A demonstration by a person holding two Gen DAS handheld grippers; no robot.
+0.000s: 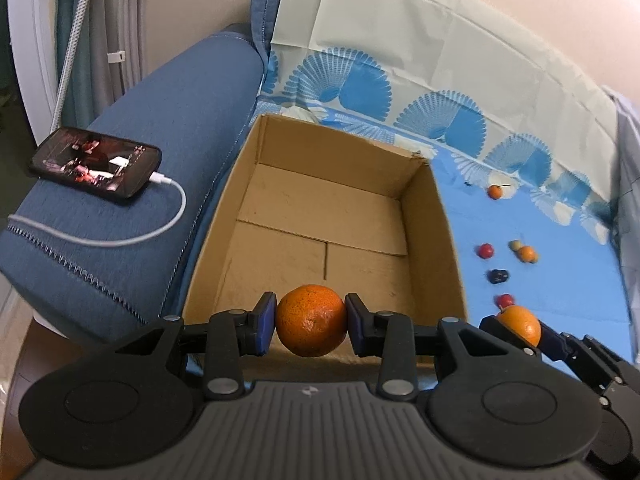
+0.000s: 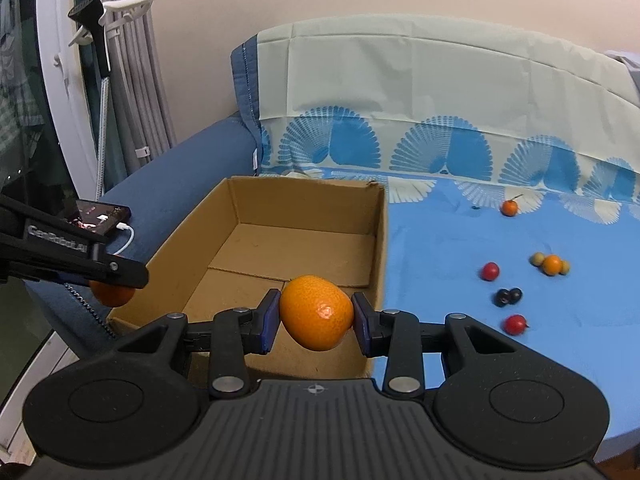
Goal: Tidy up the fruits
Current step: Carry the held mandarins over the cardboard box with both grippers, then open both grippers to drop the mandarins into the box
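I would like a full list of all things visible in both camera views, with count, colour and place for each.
cardboard box: one, brown, empty, on the blue cloth by the sofa arm.
large oranges: two, orange, one held in each gripper.
small orange fruits: two, on the cloth right of the box.
red fruits: two, on the cloth.
dark fruits: a small cluster, on the cloth.
phone: one, black, on the sofa arm, white cable plugged in.
left gripper: shut on an orange.
right gripper: shut on an orange.
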